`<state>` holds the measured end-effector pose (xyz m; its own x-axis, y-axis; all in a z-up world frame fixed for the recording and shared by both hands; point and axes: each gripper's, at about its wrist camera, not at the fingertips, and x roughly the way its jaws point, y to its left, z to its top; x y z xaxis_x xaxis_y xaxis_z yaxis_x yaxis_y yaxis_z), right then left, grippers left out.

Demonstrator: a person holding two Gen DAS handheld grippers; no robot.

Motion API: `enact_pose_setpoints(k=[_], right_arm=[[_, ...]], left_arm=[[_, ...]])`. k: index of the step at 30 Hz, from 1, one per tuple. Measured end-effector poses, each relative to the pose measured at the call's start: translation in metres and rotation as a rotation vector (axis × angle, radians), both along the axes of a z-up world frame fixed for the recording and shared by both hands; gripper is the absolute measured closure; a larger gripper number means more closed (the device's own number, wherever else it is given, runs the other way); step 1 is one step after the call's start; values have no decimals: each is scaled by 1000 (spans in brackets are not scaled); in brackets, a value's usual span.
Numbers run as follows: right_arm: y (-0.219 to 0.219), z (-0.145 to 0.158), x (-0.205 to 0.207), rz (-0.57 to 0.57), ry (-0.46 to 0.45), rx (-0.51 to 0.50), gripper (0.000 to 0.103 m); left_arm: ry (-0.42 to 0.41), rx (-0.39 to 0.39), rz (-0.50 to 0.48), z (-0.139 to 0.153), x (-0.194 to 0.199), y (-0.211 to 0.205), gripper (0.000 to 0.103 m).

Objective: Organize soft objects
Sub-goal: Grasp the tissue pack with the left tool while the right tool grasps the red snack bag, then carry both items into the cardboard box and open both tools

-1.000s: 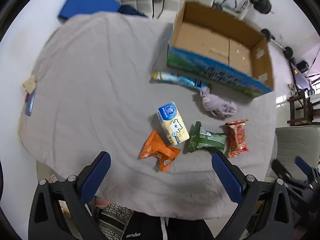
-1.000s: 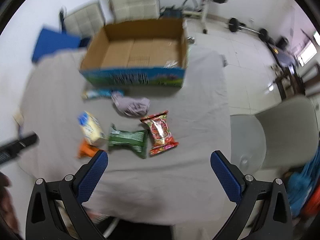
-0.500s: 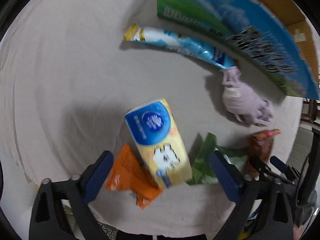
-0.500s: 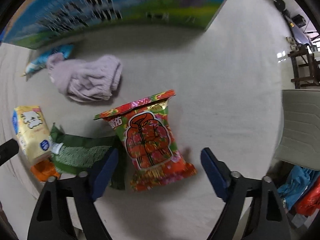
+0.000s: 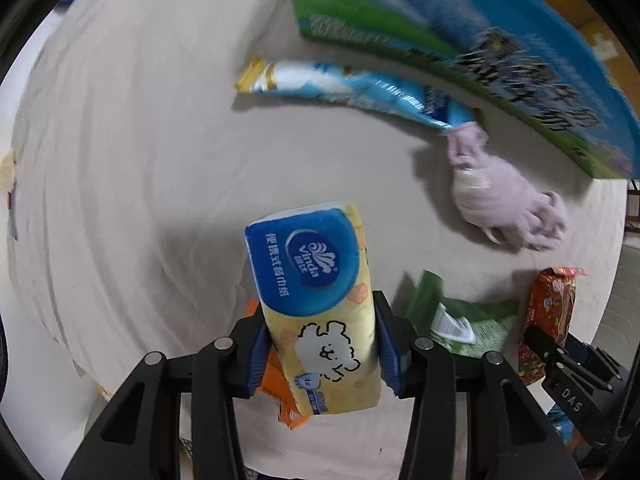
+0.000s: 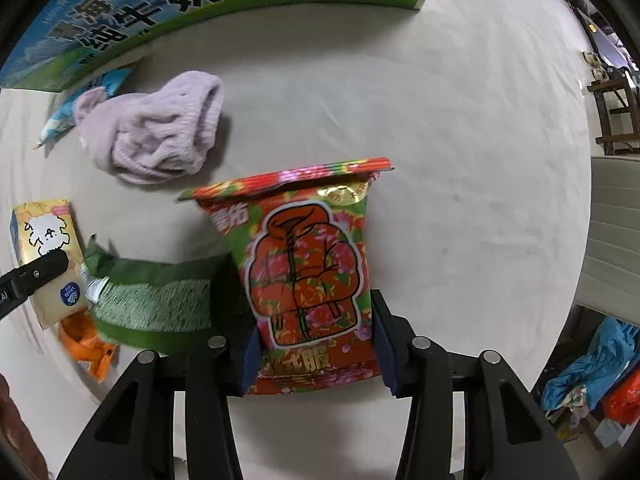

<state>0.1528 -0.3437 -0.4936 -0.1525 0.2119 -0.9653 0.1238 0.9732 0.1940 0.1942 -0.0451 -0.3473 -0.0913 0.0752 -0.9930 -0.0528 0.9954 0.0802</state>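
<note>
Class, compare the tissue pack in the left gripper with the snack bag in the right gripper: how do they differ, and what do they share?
The tissue pack is a thick yellow-and-blue block; the snack bag is a flatter red-and-green pouch with crimped ends. The pack shows a cartoon sheep, the bag a padded jacket. Both sit clamped between blue gripper pads.

Between the left gripper's fingers sits the tissue pack, lying over the crumpled snack bag beneath it. To its right lie the flat wrapped packet and, further right, the jacket-print snack bag, which sits between the right gripper's fingers. Ahead of both lies the knitted hat, then the long tube pack, just before the cardboard box.
</note>
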Motion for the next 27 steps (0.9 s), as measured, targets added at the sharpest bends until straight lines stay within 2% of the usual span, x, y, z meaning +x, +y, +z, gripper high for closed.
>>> enact_pose_setpoints(k=[1, 6, 9, 11, 13, 16, 19, 23, 27], right_arm=[[-4, 5, -3, -6, -9, 12, 55], [-17, 42, -15, -20, -88, 76, 55], [-28, 76, -18, -14, -161, 100, 55], [-37, 115, -11, -19, -200, 116, 55], [-49, 139, -4, -26, -240, 138, 55], [-53, 169, 27, -36, -285, 154, 55], [-63, 197, 53, -56, -325, 136, 55], [-77, 197, 102, -108, -329, 107, 55], [-66, 161, 152, -132, -319, 61, 55]], left_arm=[[-18, 66, 10, 8, -4, -5, 60], [-98, 34, -12, 59, -17, -29, 60], [-158, -28, -28, 99, -14, -43, 60], [-185, -73, -42, 124, 3, -51, 60], [-205, -113, -61, 147, 21, -62, 60], [-231, -147, -104, 164, 59, -83, 60], [-248, -150, -155, 170, 101, -96, 60], [-238, -150, -206, 159, 154, -107, 60], [-195, -168, -228, 136, 208, -117, 60]])
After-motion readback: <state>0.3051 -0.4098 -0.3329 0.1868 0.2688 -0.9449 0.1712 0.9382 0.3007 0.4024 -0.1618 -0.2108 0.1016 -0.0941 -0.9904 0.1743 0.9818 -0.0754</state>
